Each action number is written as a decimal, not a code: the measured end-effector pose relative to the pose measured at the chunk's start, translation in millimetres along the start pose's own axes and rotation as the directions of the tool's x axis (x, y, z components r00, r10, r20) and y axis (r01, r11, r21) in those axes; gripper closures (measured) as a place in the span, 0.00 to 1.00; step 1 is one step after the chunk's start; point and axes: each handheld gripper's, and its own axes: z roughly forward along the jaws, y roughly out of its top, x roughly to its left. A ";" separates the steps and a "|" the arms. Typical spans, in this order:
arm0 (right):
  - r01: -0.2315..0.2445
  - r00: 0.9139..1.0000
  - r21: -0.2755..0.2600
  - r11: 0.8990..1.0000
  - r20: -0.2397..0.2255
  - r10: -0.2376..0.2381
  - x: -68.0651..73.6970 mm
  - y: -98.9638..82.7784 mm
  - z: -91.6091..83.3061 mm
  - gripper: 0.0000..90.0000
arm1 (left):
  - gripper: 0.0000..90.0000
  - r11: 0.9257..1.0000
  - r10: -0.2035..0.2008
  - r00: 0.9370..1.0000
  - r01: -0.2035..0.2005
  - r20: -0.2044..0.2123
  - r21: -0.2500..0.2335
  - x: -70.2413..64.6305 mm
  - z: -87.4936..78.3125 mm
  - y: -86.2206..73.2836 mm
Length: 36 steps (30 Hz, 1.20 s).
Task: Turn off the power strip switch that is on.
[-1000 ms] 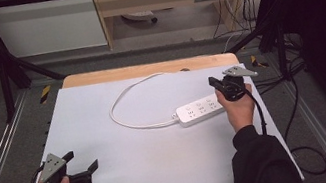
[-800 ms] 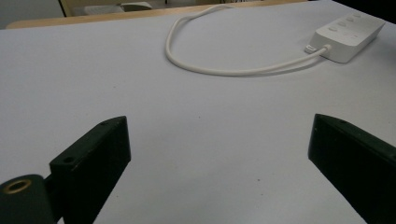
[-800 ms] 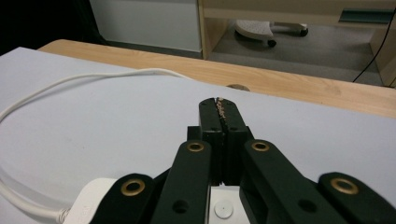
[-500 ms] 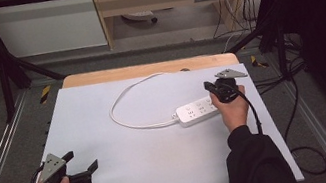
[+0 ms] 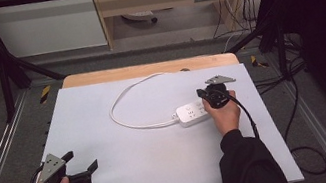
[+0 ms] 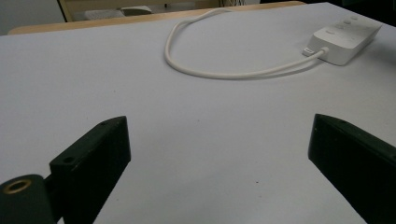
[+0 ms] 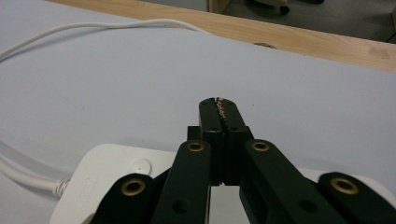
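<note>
In the right gripper view, the closed black right gripper (image 7: 218, 108) covers the middle of the white plastic power strip (image 7: 107, 179), whose near end runs off the bottom edge. In the left gripper view, that strip's far end is cut off at the upper right edge, and its button markings are too small to read. In the high view, the person's hand hides the strip's right end at centre right.

One white power strip (image 5: 194, 113) with one white cable (image 5: 128, 120) lies on one white table (image 5: 116, 181), alongside two handheld grippers (one per hand): left (image 5: 83, 166), right (image 5: 205, 95).
</note>
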 end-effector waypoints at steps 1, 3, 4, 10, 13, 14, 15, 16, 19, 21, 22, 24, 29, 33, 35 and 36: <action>-0.002 1.000 0.002 1.000 -0.002 0.002 0.2 -0.7 0.4 1.00 | 0.06 1.000 0.001 1.000 -0.001 0.001 -0.001 0.0 -0.1 0.1; -0.009 1.000 0.001 1.000 -0.007 0.009 -0.2 -3.2 0.8 1.00 | 0.06 1.000 0.001 1.000 -0.001 -0.001 -0.001 0.1 -0.1 0.1; -0.015 1.000 0.008 1.000 -0.008 0.015 -0.2 -4.9 0.7 1.00 | 0.06 1.000 -0.002 1.000 0.002 -0.004 0.001 0.2 0.3 -0.2; -0.027 1.000 -0.001 1.000 -0.009 0.027 -1.1 -16.1 0.0 1.00 | 0.06 1.000 -0.002 1.000 0.002 -0.002 0.005 -0.2 0.7 -0.3; -0.015 1.000 0.006 1.000 -0.014 0.015 -1.2 -20.5 2.0 1.00 | 0.06 1.000 -0.001 1.000 0.001 -0.003 0.009 -0.5 0.8 -0.5; -0.019 1.000 0.006 1.000 -0.016 0.019 -0.6 -21.3 2.3 1.00 | 0.06 1.000 -0.001 1.000 0.001 -0.003 0.010 -0.4 0.8 -0.6; -0.017 1.000 0.005 1.000 -0.016 0.017 -0.3 -21.8 2.5 1.00 | 0.06 1.000 -0.002 1.000 0.002 -0.004 0.010 -0.3 0.8 -0.6; -0.016 1.000 0.004 1.000 -0.014 0.016 0.3 -22.2 2.7 1.00 | 0.06 1.000 -0.001 1.000 0.001 -0.005 0.010 0.0 0.7 -0.6; -0.007 1.000 -0.001 1.000 -0.012 0.007 2.6 -21.9 2.6 1.00 | 0.06 1.000 -0.002 1.000 0.002 -0.005 0.010 0.3 0.7 -0.7; -0.010 1.000 -0.002 1.000 -0.013 0.010 3.4 -21.5 2.3 1.00 | 0.06 1.000 -0.002 1.000 0.002 -0.004 0.011 0.3 0.8 -0.7; -0.010 1.000 -0.003 1.000 -0.012 0.010 3.8 -21.7 2.4 1.00 | 0.06 1.000 -0.002 1.000 0.002 -0.004 0.011 0.2 0.8 -0.7; -0.019 1.000 -0.003 1.000 -0.014 0.019 4.2 -22.4 2.5 1.00 | 0.06 1.000 -0.002 1.000 0.002 -0.004 0.009 0.1 0.7 -0.7; 0.000 1.000 0.005 1.000 -0.005 0.000 6.4 -23.3 3.1 1.00 | 0.06 1.000 -0.005 1.000 0.005 -0.003 0.007 0.1 0.7 -0.7; -0.013 1.000 -0.021 1.000 0.003 0.013 7.2 -23.7 0.5 1.00 | 0.06 1.000 -0.002 1.000 0.002 -0.003 0.008 0.1 0.6 -0.8; -0.011 1.000 -0.030 0.999 0.010 0.011 7.3 -24.4 -0.3 1.00 | 0.06 1.000 -0.002 1.000 0.002 -0.003 0.006 0.1 0.6 -0.7; -0.019 1.000 -0.030 0.999 0.013 0.019 7.2 -25.4 -0.3 1.00 | 0.06 1.000 -0.002 1.000 0.002 -0.003 0.005 0.0 0.5 -0.7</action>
